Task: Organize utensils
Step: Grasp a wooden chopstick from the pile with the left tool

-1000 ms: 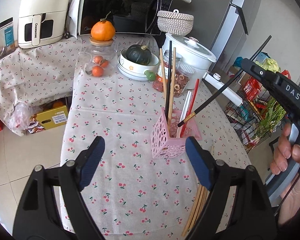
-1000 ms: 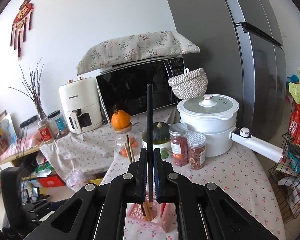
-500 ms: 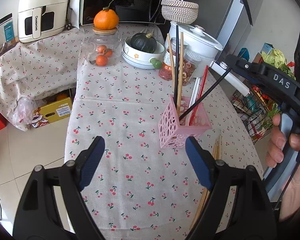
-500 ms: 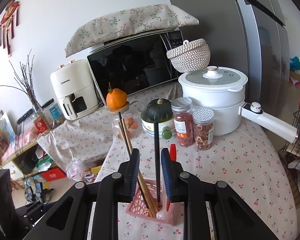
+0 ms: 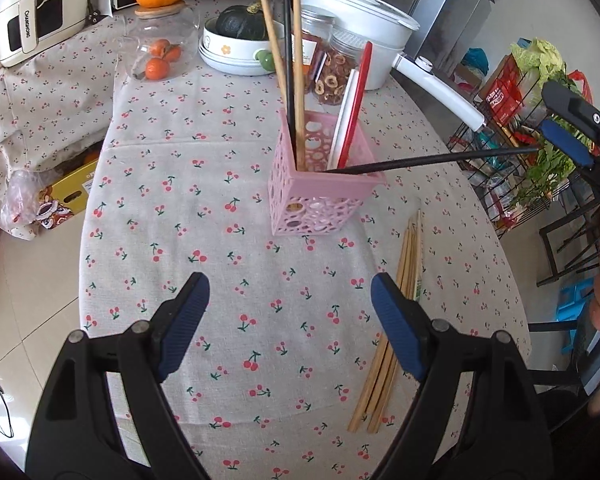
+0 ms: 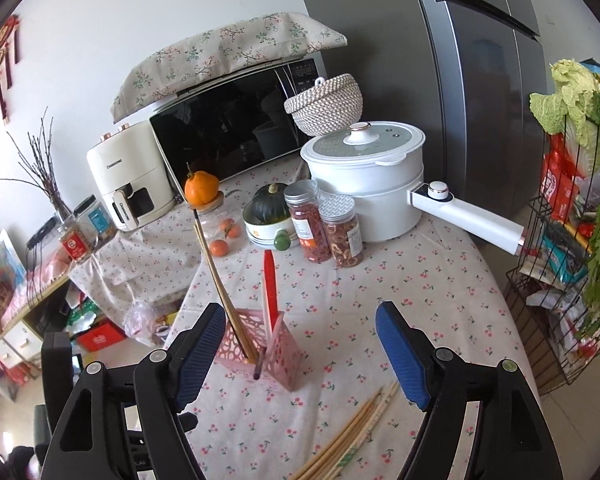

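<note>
A pink basket [image 5: 324, 196] stands mid-table on the cherry-print cloth and holds wooden chopsticks [image 5: 298, 68], an upright black one, and red and white utensils. Another black chopstick [image 5: 420, 162] leans out of the basket to the right, its upper end close to my right gripper [image 5: 550, 114]. In the right wrist view the basket [image 6: 278, 350] lies below my right gripper [image 6: 300, 344]. Its jaws are opening, and the black chopstick [image 6: 257, 370] stands free of the pads. Loose wooden chopsticks [image 5: 392, 340] lie beside my open, empty left gripper [image 5: 290, 320].
Behind the basket stand two jars [image 6: 324, 228], a bowl with a squash [image 6: 268, 224], a glass jar of oranges [image 5: 156, 52] and a white pot [image 6: 364, 184] with a long handle. A wire rack [image 6: 560, 272] of groceries stands off the table's right edge.
My right gripper went from shut on the black chopstick to open, and the chopstick now leans in the basket. My left gripper has moved in and tilted down over the table.
</note>
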{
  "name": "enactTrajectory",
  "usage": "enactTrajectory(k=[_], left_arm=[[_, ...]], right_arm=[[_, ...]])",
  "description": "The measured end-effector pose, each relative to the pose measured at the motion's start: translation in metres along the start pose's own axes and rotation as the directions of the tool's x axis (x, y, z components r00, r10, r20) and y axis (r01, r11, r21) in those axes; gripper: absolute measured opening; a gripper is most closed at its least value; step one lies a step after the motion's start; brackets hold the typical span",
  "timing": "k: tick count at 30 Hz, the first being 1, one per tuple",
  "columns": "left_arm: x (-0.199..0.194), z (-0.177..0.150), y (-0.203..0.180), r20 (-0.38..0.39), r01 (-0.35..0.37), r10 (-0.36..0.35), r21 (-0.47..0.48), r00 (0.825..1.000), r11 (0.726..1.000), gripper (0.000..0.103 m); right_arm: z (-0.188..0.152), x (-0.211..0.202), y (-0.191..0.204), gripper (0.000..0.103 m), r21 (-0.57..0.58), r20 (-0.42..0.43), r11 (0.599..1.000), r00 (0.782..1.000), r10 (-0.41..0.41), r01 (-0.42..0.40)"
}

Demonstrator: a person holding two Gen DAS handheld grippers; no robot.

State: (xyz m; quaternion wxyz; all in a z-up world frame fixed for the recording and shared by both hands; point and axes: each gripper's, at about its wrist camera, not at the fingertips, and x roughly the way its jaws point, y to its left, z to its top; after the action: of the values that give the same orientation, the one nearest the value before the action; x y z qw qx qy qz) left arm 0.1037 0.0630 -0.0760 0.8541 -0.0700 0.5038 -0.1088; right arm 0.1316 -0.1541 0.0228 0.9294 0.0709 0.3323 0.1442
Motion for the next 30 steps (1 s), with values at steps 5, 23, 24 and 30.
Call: enactTrajectory(k=[5, 23, 24, 30], left_arm=[[0.015, -0.008, -0.022, -0.064, 0.021, -0.019, 0.03, 0.998, 0.999, 0.083], [0.072, -0.023, -0.06, -0.23, 0.11, -0.091, 0.07, 0.969, 0.991, 0.083], [0.073, -0.023, -0.06, -0.228, 0.119, -0.102, 0.063, 0.968, 0.991, 0.082], [0.084, -0.018, -0.06, -0.236, 0.181, -0.172, 0.014, 0.956, 0.983, 0.043]], right_arm=[[-0.02, -0.011, -0.019, 0.084, -0.015, -0.057, 0.999, 0.997, -0.045, 0.044], [-0.091, 0.027, -0.118, 0.085, 0.123, -0.377, 0.973, 0.916, -0.138, 0.197], [-0.093, 0.029, -0.121, 0.085, 0.129, -0.389, 0.971, 0.911, -0.139, 0.203], [-0.098, 0.037, -0.125, 0.085, 0.121, -0.421, 0.97, 0.896, -0.142, 0.211]])
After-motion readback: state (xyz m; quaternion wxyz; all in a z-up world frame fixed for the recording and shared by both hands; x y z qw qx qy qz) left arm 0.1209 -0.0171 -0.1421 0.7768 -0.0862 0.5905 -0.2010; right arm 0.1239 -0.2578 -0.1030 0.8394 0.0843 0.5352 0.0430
